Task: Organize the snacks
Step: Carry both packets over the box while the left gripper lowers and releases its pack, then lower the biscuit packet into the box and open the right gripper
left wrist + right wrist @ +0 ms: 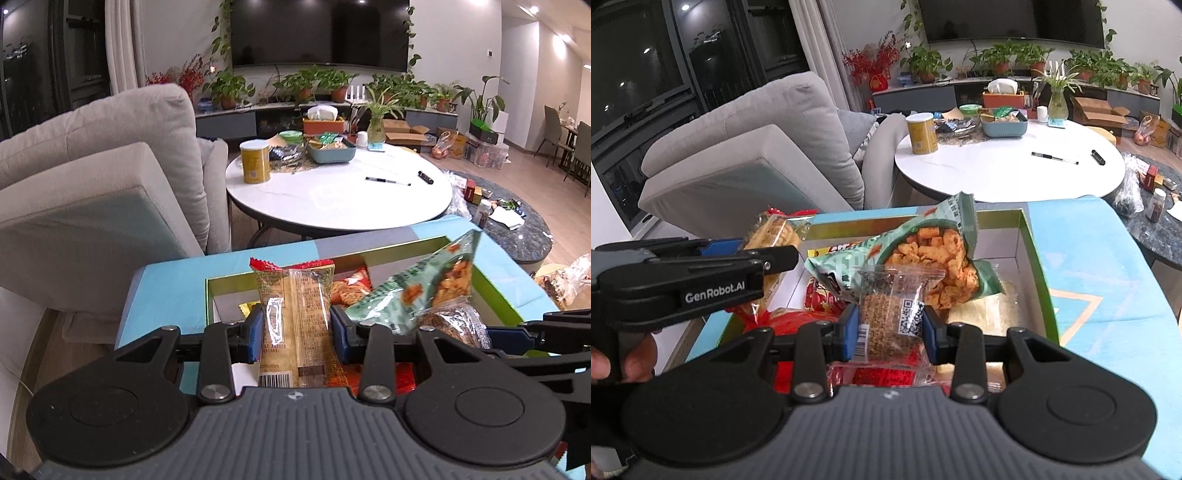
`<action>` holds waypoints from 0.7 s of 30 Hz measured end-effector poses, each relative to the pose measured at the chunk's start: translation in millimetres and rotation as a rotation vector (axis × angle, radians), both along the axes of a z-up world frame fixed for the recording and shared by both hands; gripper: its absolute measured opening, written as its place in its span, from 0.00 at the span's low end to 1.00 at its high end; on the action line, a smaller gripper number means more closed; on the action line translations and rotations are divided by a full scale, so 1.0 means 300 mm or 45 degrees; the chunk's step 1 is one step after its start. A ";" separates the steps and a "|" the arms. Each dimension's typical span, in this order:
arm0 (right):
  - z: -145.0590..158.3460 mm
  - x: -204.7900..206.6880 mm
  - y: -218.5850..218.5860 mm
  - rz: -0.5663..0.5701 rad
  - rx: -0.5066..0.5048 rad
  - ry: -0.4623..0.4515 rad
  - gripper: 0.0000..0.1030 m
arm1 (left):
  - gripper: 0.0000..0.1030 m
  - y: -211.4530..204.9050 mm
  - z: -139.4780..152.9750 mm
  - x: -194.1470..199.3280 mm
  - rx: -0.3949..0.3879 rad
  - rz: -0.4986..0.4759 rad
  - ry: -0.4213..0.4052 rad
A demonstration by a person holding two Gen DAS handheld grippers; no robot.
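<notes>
Left wrist view — left gripper [296,326]: jaws clamped on a tan snack packet [293,314], held upright between the blue pads, its long axis running along the fingers, red crimped end away from the camera.
Left wrist view — packet's place: above the near-left part of the green-rimmed box [495,291], which sits on the blue worktop [173,291].
Left wrist view — neighbours: a green chip bag [417,288] leans across the box just right of the jaws; the right gripper [535,332] comes in at the right edge with a dark seed bar [456,319].
Right wrist view — right gripper [888,328]: jaws clamped on the seed bar [890,314], clear wrapper, code label facing up, long axis along the fingers.
Right wrist view — bar's place: over the middle of the box [1039,280], the chip bag [923,258] directly beyond and touching its far end.
Right wrist view — left gripper [768,258]: to the left, level with the box's left rim, a hand [624,360] behind it.
Key relation: both loads already hang over the box, so I judge the coming move is downward; the free floor lies right of the chip bag, nearer the right gripper.
</notes>
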State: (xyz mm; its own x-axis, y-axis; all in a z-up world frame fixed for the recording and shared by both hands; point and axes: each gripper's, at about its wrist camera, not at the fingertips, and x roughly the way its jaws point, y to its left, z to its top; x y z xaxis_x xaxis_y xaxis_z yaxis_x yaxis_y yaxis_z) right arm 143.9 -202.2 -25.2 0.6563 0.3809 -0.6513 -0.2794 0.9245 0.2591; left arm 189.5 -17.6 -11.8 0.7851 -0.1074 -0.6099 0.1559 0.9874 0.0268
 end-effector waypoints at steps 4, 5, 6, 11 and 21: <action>-0.018 0.031 0.016 0.010 -0.006 0.026 0.69 | 0.33 0.005 -0.037 0.033 0.003 0.022 0.039; -0.023 0.041 0.018 0.012 -0.007 0.032 0.69 | 0.33 0.006 -0.048 0.041 0.003 0.026 0.052; -0.027 0.049 0.022 0.011 -0.011 0.037 0.69 | 0.34 0.008 -0.056 0.046 0.004 0.031 0.061; -0.040 0.083 0.040 -0.015 -0.037 0.043 0.70 | 0.49 0.025 -0.068 0.051 -0.022 0.065 0.075; 0.008 0.003 0.003 -0.029 -0.004 -0.017 0.77 | 0.65 0.028 0.001 -0.048 -0.006 0.060 -0.033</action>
State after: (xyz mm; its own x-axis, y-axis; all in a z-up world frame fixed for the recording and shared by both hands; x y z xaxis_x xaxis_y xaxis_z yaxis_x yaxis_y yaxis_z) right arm 144.8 -201.1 -22.7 0.6736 0.3635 -0.6436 -0.2614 0.9316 0.2526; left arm 175.1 -9.3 -11.5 0.8049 -0.0727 -0.5890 0.1082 0.9938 0.0253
